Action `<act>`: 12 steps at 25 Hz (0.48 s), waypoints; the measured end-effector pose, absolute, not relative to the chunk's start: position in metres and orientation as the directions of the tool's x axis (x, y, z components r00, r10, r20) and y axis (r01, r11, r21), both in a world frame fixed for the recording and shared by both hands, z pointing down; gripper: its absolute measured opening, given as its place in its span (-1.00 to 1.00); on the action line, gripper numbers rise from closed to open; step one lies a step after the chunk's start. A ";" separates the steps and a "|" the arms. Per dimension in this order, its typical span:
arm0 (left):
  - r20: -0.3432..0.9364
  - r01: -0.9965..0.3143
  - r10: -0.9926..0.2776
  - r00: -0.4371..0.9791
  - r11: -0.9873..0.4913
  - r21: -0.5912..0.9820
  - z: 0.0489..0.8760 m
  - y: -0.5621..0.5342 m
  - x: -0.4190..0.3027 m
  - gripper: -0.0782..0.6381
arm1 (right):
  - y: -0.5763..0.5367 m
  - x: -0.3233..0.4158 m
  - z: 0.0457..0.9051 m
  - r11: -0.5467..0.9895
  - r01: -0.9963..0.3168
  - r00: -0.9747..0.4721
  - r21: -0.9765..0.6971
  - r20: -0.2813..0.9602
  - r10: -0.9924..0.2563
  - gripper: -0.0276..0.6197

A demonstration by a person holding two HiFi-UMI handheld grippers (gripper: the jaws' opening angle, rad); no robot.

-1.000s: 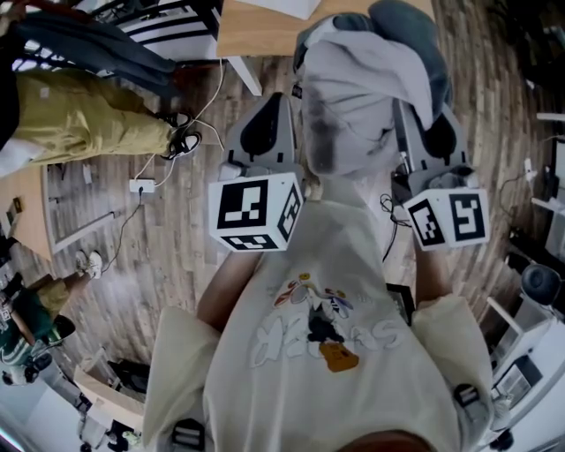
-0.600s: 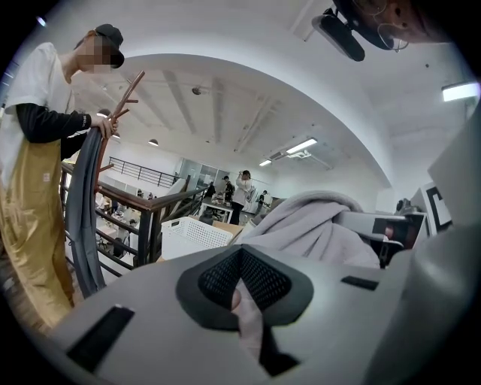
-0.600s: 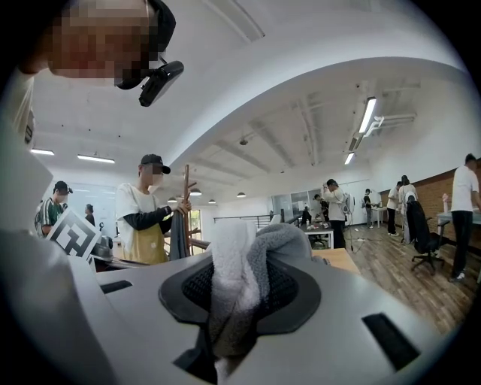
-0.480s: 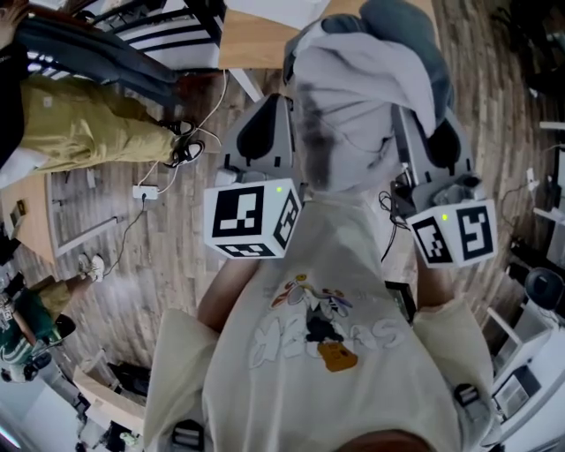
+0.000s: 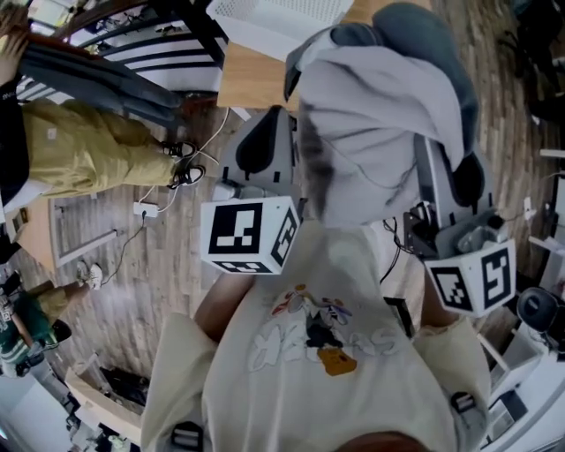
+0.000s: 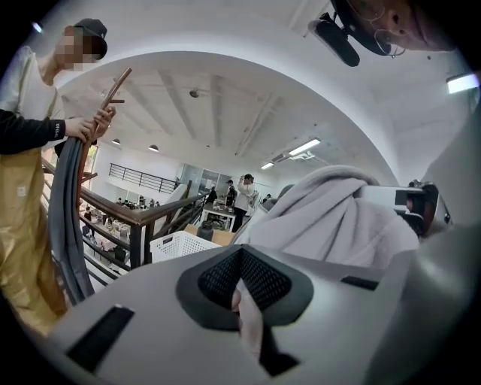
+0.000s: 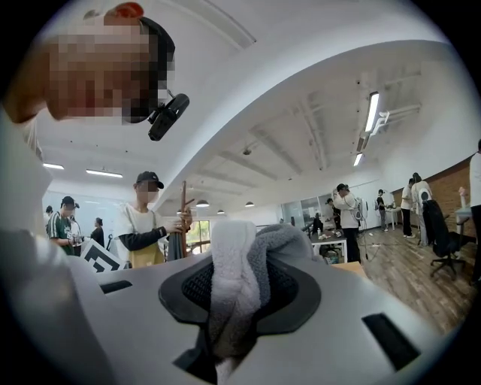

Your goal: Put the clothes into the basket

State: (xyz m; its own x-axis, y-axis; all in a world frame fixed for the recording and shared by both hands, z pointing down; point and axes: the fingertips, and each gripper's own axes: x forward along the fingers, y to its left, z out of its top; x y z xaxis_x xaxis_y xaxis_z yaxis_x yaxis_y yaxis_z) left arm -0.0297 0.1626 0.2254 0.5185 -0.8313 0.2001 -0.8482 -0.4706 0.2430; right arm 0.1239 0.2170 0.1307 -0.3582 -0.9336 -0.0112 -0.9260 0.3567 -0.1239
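Observation:
A bulky garment (image 5: 380, 132), white fleece with a grey outer side, hangs bunched between my two raised grippers in the head view. My left gripper (image 5: 263, 132) is at its left edge, shut on a thin pale fold (image 6: 248, 319); the rest of the garment (image 6: 331, 218) rises to its right. My right gripper (image 5: 461, 172) is shut on a thick white and grey wad of the garment (image 7: 237, 286) that fills the gap between its pads. A white slatted basket (image 5: 274, 18) stands on the wooden table ahead, and the basket (image 6: 176, 244) also shows in the left gripper view.
The wooden table (image 5: 256, 75) lies straight ahead. At the left a person in yellow trousers (image 5: 79, 141) holds a stand with a dark grey garment (image 6: 68, 218) on it. A cable and power strip (image 5: 141, 185) lie on the wood floor. A dark railing (image 6: 135, 218) runs behind.
My right gripper has moved right and lower in the head view, and the garment is spread wider between the grippers. The white basket has come into view at the top.

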 end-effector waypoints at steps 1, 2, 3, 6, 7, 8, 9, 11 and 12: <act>0.198 -0.850 -0.833 0.516 -0.469 0.240 0.221 0.153 -0.025 -0.78 | 0.208 0.130 0.124 0.362 -0.924 -0.363 -0.123 -0.015 -0.932 -0.56; 0.195 -0.852 -0.836 0.512 -0.467 0.236 0.216 0.144 -0.020 -0.78 | 0.200 0.135 0.117 0.367 -0.922 -0.367 -0.121 -0.021 -0.930 -0.56; 0.190 -0.855 -0.840 0.508 -0.464 0.231 0.211 0.136 -0.015 -0.78 | 0.192 0.141 0.111 0.373 -0.920 -0.373 -0.119 -0.027 -0.928 -0.56; 0.177 -0.866 -0.855 0.488 -0.449 0.220 0.202 0.110 -0.003 -0.78 | 0.166 0.154 0.094 0.393 -0.913 -0.390 -0.109 -0.053 -0.919 -0.56; 0.174 -0.869 -0.859 0.482 -0.443 0.219 0.200 0.101 0.001 -0.78 | 0.156 0.159 0.087 0.400 -0.911 -0.395 -0.103 -0.064 -0.916 -0.56; 0.172 -0.872 -0.862 0.476 -0.438 0.220 0.199 0.093 0.006 -0.78 | 0.146 0.163 0.080 0.407 -0.908 -0.401 -0.096 -0.075 -0.913 -0.56; 0.171 -0.874 -0.865 0.472 -0.433 0.223 0.198 0.086 0.010 -0.78 | 0.138 0.168 0.073 0.415 -0.906 -0.408 -0.087 -0.086 -0.909 -0.56; 0.167 -0.877 -0.870 0.464 -0.425 0.225 0.197 0.073 0.020 -0.78 | 0.120 0.177 0.058 0.432 -0.900 -0.423 -0.060 -0.113 -0.899 -0.56; 0.166 -0.879 -0.872 0.460 -0.421 0.225 0.196 0.065 0.025 -0.78 | 0.110 0.181 0.051 0.439 -0.897 -0.431 -0.045 -0.128 -0.893 -0.56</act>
